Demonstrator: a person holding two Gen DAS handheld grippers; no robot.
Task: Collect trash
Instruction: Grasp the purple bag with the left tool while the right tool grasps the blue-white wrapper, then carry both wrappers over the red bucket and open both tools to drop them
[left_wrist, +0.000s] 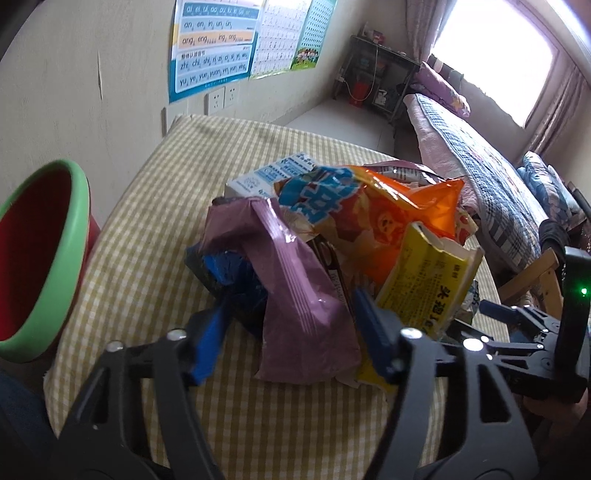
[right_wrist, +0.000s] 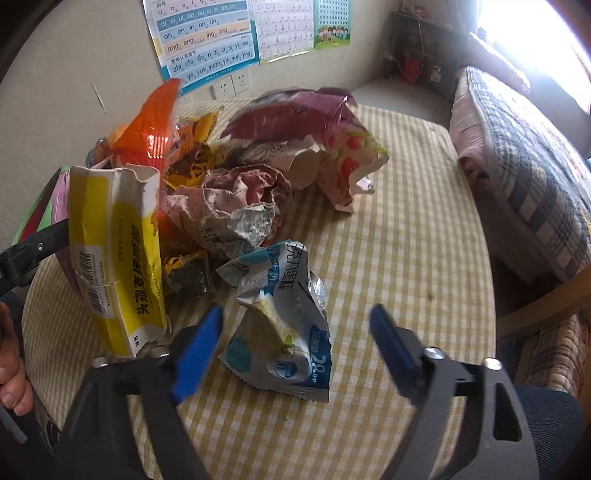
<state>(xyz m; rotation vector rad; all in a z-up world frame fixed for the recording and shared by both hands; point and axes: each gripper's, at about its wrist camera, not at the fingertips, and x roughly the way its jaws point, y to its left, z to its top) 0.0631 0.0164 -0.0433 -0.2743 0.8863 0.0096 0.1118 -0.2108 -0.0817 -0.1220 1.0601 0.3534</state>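
Checked cloth is covering the worktop, and the trash is lying heaped across its middle. I am bringing both grippers down on the pile. My left gripper is straddling the purple wrapper at the heap's six o'clock, jaws half open, pads not clearly pressing. My right gripper is hovering over the silver-blue wrapper, jaws apart, nothing gripped. I judge the pickup is just starting; next I am needing to pinch both wrappers and carry them to the green-rimmed bin at nine o'clock.
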